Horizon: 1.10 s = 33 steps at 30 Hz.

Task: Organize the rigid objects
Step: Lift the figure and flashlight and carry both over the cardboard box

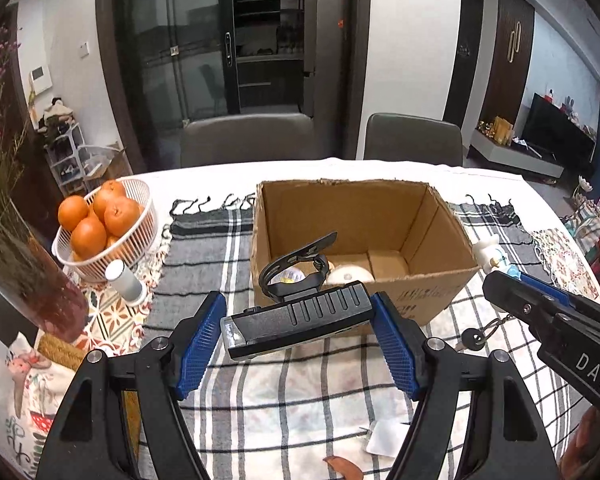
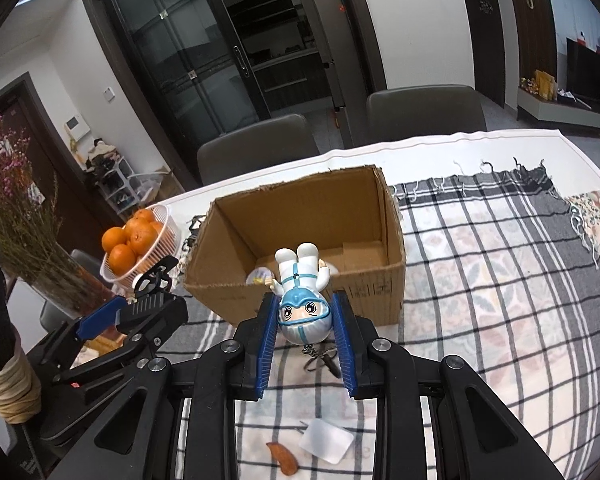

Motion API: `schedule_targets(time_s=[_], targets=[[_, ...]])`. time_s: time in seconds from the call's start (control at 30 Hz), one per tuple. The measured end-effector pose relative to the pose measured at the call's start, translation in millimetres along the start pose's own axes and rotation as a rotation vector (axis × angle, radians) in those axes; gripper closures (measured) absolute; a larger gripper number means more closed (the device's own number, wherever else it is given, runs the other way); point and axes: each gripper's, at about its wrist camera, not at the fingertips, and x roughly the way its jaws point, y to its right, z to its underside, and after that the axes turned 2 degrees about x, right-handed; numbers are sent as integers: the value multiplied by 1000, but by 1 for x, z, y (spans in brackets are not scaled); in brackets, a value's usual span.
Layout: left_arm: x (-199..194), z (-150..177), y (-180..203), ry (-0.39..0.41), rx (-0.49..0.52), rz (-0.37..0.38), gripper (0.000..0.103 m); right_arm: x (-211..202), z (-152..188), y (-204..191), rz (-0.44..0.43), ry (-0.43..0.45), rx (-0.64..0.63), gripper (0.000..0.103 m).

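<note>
My left gripper [image 1: 298,322] is shut on a black bike light [image 1: 300,318] with a strap mount [image 1: 296,270], held just in front of the open cardboard box [image 1: 420,216]. My right gripper [image 2: 305,312] is shut on a white-and-blue figurine keychain [image 2: 304,300], head toward the camera, its key ring [image 2: 318,358] hanging below, just before the box's [image 2: 300,216] near wall. The box holds a white round object [image 1: 350,274] and a small yellow-marked item [image 2: 260,276]. The right gripper also shows at the right of the left wrist view [image 1: 512,280].
A white basket of oranges [image 1: 100,220] and a small white cylinder [image 1: 126,282] stand left of the box. A vase of dried flowers [image 1: 28,272] is at the far left. A white plastic piece [image 2: 326,442] and an orange scrap [image 2: 282,458] lie on the checked cloth. Two chairs stand behind the table.
</note>
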Motion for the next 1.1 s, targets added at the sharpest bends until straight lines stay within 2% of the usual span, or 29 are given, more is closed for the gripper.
schedule_targets(time_s=[0.6,0.83,1.1], targets=[[9,-39,0,47,33,-17,30,1,-43,-11,-10,55,-43,74],[28,-47,3,28,48,-24,30,10,-59,-12,2,64,-57,74],[58,-57,4,-29,57,-11,30,30,-76,-13,4,47,-77,74]])
